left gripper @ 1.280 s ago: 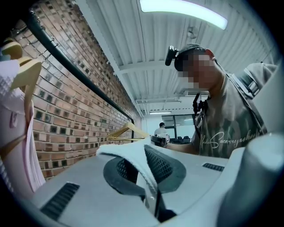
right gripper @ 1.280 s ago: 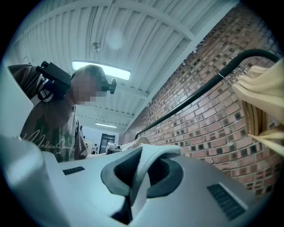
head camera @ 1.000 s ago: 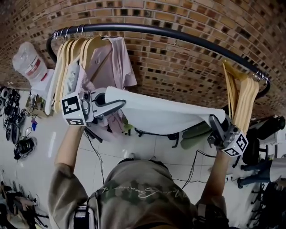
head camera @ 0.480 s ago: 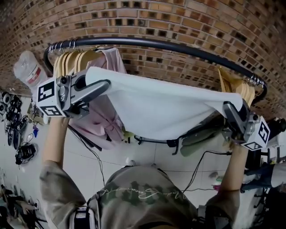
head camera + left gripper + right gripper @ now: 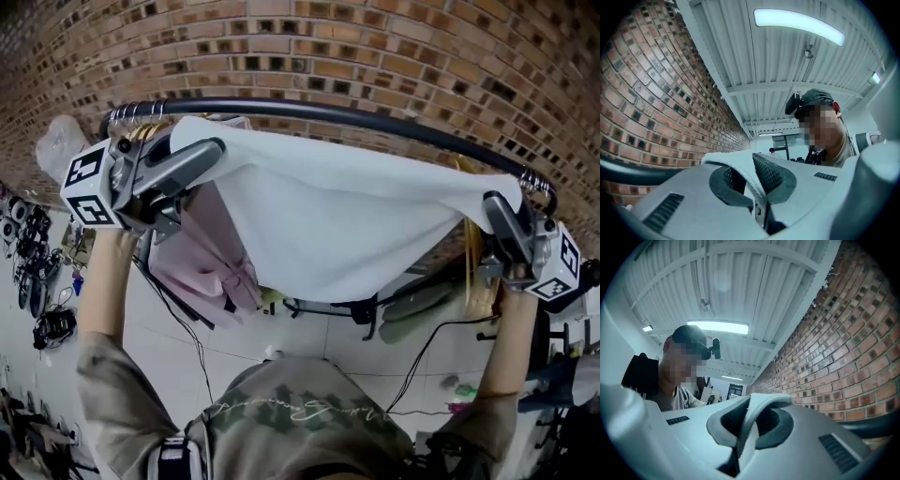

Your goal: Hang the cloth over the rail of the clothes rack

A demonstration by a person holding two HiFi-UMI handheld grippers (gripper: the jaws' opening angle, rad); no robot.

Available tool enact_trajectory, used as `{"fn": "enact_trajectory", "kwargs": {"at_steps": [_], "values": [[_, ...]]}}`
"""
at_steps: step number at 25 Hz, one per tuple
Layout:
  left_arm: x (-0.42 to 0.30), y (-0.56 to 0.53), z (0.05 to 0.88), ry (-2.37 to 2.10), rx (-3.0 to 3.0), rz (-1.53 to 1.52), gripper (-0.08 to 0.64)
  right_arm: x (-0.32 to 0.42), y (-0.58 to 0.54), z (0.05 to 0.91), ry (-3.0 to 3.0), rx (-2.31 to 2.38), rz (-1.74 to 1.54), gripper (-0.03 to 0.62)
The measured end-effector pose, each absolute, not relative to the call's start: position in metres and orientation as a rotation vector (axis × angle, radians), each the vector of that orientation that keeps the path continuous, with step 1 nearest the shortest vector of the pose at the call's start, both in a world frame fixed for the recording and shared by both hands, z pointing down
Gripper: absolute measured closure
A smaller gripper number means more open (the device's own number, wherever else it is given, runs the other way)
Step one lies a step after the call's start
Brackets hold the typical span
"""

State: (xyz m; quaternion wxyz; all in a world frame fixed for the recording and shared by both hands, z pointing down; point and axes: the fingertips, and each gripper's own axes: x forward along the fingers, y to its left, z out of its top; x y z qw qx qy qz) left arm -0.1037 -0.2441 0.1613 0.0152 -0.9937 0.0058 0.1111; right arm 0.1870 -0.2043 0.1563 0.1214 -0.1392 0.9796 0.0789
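White cloth (image 5: pixel 337 225) is stretched wide between the two grippers, high up, just on the near side of the black rail (image 5: pixel 394 120) of the clothes rack. The top edge runs along just under the rail and is not over it. Cannot tell if the left corner touches the rail. The cloth sags in the middle and hangs down in front of the person.

Left gripper (image 5: pixel 217 148) is at the cloth's left top corner. Its fingers (image 5: pixel 773 176) are closed on the cloth edge, with a white fold pinched between the pads. Right gripper (image 5: pixel 494 202) is at the right top corner. Its fingers (image 5: pixel 724 420) are clamped on the cloth in the same way. Both arms are up, and both grippers tilt slightly upward toward the brick wall (image 5: pixel 394 47) on the far side.

Wooden hangers (image 5: pixel 141 131) are bunched at the rail's left end, partly hidden by the left gripper. A pink garment (image 5: pixel 202 267) hangs there, behind the cloth's left part. More wooden hangers are at the rail's right end, mostly hidden. The white tile floor (image 5: pixel 309 323) is below, with cables on it.
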Motion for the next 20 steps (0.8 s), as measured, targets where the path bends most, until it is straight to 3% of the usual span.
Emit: {"fn": "enact_trajectory", "kwargs": {"at_steps": [20], "values": [[-0.098, -0.264, 0.092, 0.038, -3.046, 0.338, 0.543, 0.19, -0.227, 0.085, 2.918, -0.411, 0.493, 0.573]]}}
